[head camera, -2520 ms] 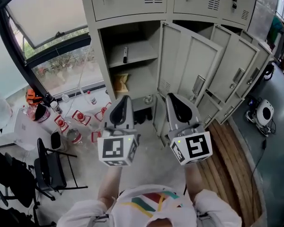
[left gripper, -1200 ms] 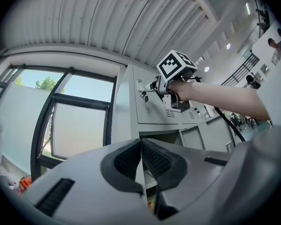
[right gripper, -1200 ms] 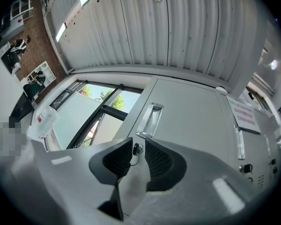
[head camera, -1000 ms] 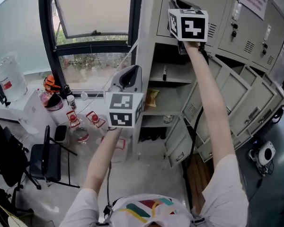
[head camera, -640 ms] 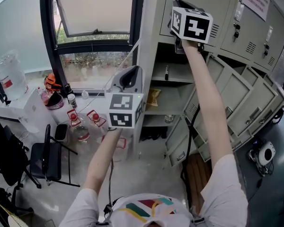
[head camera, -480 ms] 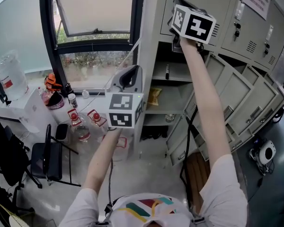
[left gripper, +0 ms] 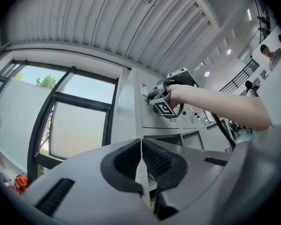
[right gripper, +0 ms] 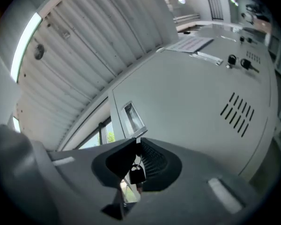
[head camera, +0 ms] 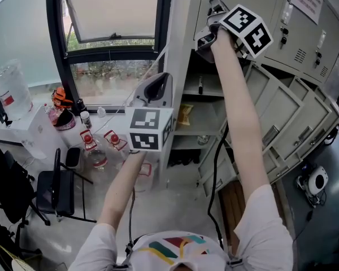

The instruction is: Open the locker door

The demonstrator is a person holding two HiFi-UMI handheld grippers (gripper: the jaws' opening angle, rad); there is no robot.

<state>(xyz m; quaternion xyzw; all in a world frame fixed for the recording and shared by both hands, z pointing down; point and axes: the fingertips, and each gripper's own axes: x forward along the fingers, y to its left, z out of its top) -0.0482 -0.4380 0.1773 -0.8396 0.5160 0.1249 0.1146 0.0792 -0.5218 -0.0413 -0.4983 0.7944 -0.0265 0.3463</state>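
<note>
Reaching up, you have your right gripper (right gripper: 136, 146) pinched narrow on the small black padlock (right gripper: 137, 174) near the left edge of the smooth grey metal locker door (right gripper: 187, 88), just under its shiny recessed handle (right gripper: 132, 117), while your left gripper (left gripper: 141, 144) hangs in open air, ribbed pads pressed together on nothing.

daylight from window (head camera: 110, 16) | even, bright | gripper views fisheye, dark vignetted corners | near jaws soft

Grey vented locker door (right gripper: 192, 88), upper row.

Floor (head camera: 181, 199) with bottles (head camera: 91, 146), shelf (head camera: 210, 130) with packet (head camera: 183, 114)
</note>
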